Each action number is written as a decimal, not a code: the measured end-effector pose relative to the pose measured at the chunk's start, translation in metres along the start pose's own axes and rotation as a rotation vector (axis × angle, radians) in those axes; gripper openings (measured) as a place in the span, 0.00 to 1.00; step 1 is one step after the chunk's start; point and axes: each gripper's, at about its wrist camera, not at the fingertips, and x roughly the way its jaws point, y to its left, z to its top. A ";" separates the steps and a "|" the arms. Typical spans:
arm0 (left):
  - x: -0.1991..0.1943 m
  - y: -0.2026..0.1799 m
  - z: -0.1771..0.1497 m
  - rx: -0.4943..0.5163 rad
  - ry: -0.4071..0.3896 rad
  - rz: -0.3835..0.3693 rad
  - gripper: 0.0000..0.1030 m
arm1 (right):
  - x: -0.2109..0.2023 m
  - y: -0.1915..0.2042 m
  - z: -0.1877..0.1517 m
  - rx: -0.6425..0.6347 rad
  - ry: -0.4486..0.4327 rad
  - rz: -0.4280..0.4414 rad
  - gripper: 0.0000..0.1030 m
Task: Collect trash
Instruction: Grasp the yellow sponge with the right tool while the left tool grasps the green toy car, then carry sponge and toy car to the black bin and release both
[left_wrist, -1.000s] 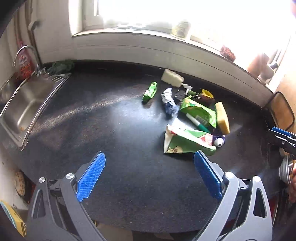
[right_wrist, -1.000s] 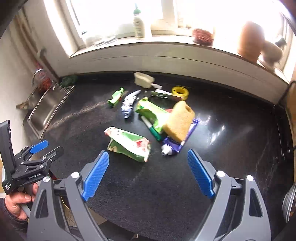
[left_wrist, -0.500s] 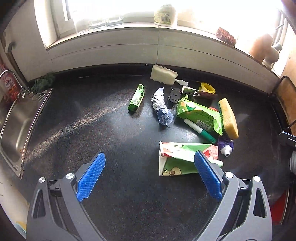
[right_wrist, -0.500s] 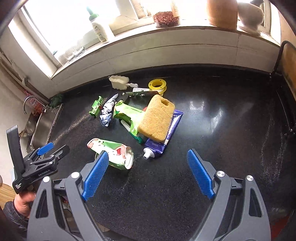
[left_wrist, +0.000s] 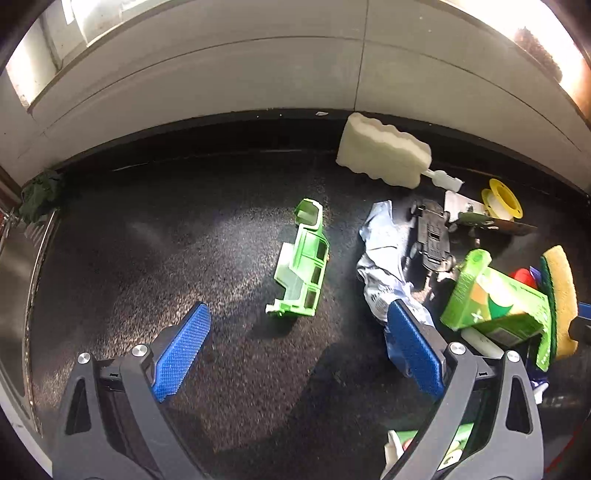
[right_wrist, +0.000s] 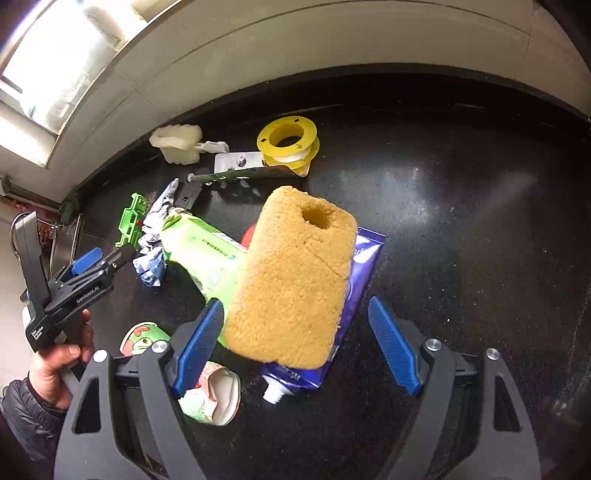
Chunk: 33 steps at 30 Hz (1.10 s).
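1. Both your grippers have dropped closer to the trash pile since a second ago.
2. Your left gripper (left_wrist: 297, 347) gapes wide, empty, near the green plastic piece (left_wrist: 301, 266) and crumpled wrapper (left_wrist: 384, 266).
3. Your right gripper (right_wrist: 295, 339) is closing around the yellow sponge (right_wrist: 291, 277), pads not touching, on the black counter (right_wrist: 461, 221).

A sponge (right_wrist: 295, 280) is lying between the right claw's (right_wrist: 295, 347) fingers, resting on a tube (right_wrist: 354, 291) and a packet (right_wrist: 207, 258). Ahead of the left claw (left_wrist: 295, 354), a toy truck (left_wrist: 301, 266) is lying on the bench (left_wrist: 166, 240), a crumpled wrapper (left_wrist: 384, 266) to its right.
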 end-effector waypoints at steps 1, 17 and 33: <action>0.007 0.002 0.005 0.004 0.002 0.000 0.91 | 0.005 -0.002 0.003 0.008 0.012 0.007 0.76; -0.008 -0.004 0.009 -0.004 0.012 -0.026 0.29 | -0.025 0.005 0.005 -0.042 -0.012 0.031 0.46; -0.158 -0.054 -0.107 -0.042 -0.029 -0.003 0.29 | -0.086 0.024 -0.071 -0.194 -0.084 0.035 0.45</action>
